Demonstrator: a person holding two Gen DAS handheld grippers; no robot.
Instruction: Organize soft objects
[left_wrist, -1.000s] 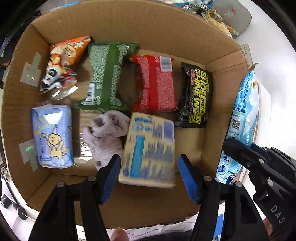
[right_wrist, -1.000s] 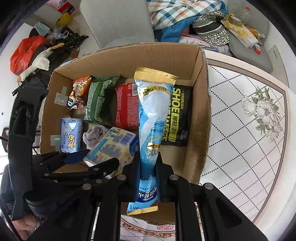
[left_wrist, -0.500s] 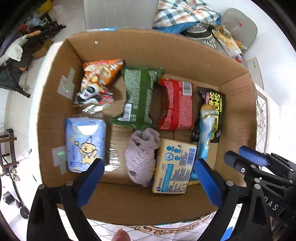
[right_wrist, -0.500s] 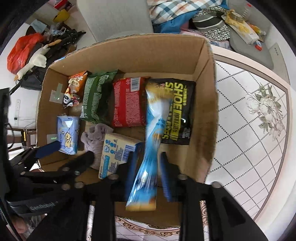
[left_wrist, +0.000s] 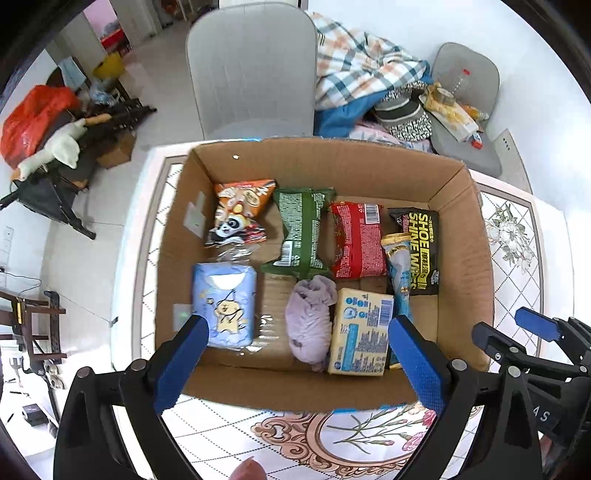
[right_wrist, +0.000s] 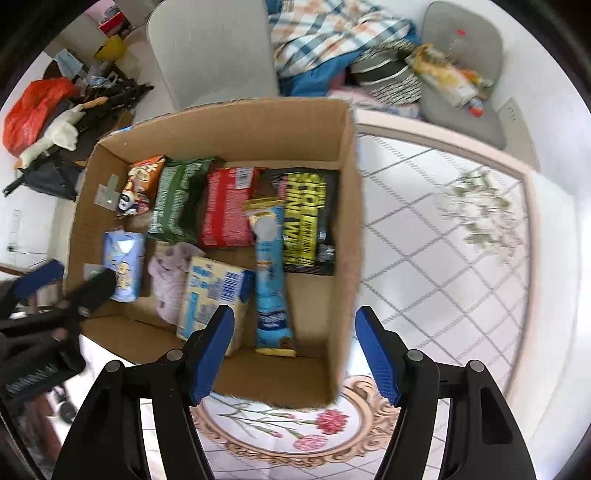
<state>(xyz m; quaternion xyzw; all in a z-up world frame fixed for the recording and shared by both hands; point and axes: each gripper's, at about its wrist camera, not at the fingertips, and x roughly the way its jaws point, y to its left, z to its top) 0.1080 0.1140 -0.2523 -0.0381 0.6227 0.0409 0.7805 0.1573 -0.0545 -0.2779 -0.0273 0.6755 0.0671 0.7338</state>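
Both tongs hang over the near edge of the cardboard box (left_wrist: 461, 236), which stands on the patterned table (right_wrist: 436, 258), and both gape wide with nothing between their blue pads. Ahead of the left tongs (left_wrist: 299, 365) lie the lilac cloth bundle (left_wrist: 310, 325) and the pale yellow pack (left_wrist: 360, 332), touching each other; the light blue tissue pack (left_wrist: 225, 306) sits just beyond the left-hand pad. Ahead of the right tongs (right_wrist: 295, 350), slightly toward its left finger, the long blue packet (right_wrist: 271, 280) lies flat on the box floor, its far end resting over the black shoe-wipes pouch (right_wrist: 306, 221). Farther off in a row stand the red packet (left_wrist: 356, 240), the green packet (left_wrist: 301, 232) and the orange panda bag (left_wrist: 240, 214).
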